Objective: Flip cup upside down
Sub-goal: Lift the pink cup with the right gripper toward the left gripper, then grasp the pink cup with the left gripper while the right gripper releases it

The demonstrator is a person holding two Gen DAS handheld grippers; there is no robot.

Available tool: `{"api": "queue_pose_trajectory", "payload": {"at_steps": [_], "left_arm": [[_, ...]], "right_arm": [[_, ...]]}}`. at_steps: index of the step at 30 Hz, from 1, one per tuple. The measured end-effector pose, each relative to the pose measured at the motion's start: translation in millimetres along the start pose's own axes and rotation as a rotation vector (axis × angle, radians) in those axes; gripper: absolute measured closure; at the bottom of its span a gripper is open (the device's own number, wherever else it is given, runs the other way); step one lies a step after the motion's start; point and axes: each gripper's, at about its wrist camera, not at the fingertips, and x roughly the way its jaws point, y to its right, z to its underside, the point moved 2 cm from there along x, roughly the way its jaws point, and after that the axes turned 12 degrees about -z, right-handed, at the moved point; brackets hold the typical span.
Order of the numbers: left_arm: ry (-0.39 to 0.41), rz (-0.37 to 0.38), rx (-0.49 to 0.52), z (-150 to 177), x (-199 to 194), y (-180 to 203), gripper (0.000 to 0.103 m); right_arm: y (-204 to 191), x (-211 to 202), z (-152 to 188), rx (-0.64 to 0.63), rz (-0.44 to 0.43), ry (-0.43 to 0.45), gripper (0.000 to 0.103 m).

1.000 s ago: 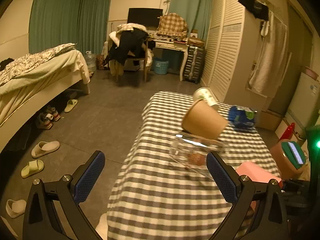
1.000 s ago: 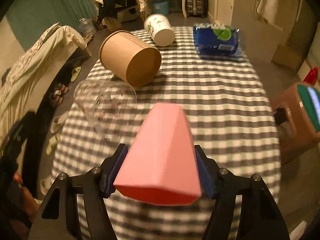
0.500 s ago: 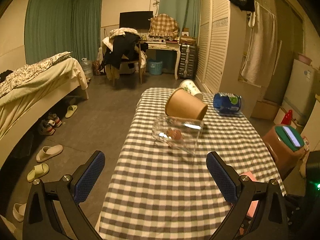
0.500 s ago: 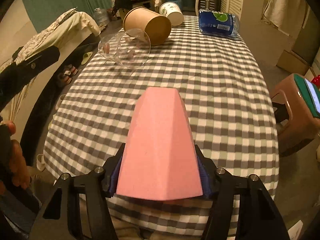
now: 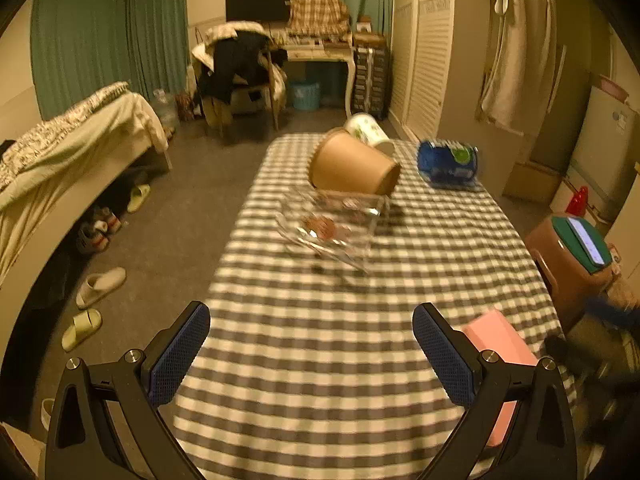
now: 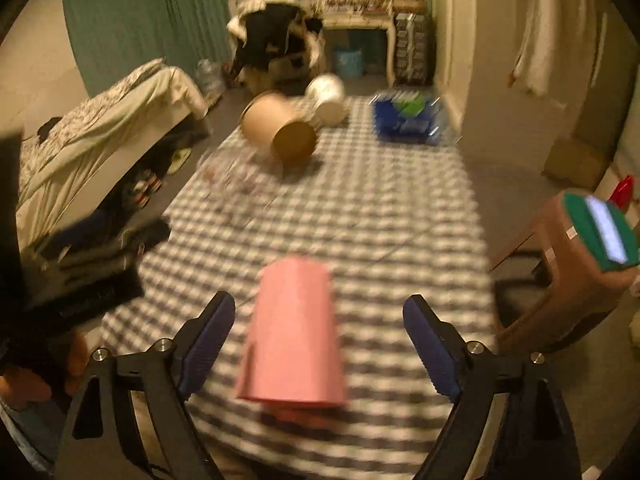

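The left tool [image 5: 311,354] gapes empty over the checkered bench [image 5: 320,340]; a pink cup [image 5: 502,354] sits just beyond its right finger.

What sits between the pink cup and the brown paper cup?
In the right wrist view, only checked tablecloth separates the pink cup from the brown paper cup; the clear glass cup lies off left.

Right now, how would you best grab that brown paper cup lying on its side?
Grip the brown paper cup across its tapered side wall, nearer the narrow base. Come from above: it lies tipped over, with the clear glass cup crowding its near side.
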Motion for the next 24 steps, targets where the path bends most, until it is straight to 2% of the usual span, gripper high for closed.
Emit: {"api": "queue_pose_trajectory", "payload": {"at_steps": [4,6,10,14,17,21,24], "left_arm": [[-0.039,0.021,0.027,-1.2,-3.2,17.7,0.0],[-0.049,0.034,0.044,-4.0,-8.4,28.0,0.0],[-0.085,0.082,0.089,-13.0,-16.9,50.6,0.0],[-0.153,0.111,0.157,-17.6,-16.9,75.7,0.0],[-0.253,0.138,0.2,-12.0,-7.3,92.7,0.0],[-0.395,0.178,0.194,-2.9,9.1,108.0,0.0],[-0.434,0.187,0.182,-2.1,16.0,117.8,0.0]], "right_arm": [[24.7,-25.3,-10.5,-0.042,0.124,0.104,0.012],[39.2,-35.3,-13.0,-0.048,0.146,0.14,0.012],[65.7,-48.7,-11.6,-0.04,0.14,0.173,0.012],[96.0,-52.6,-3.5,-0.008,0.132,0.187,0.012],[119.7,-56.5,5.9,0.045,0.117,0.19,0.012],[148.0,-59.6,17.3,0.114,0.11,0.198,0.012],[164.2,-59.1,24.4,0.151,0.106,0.2,0.012]]}}
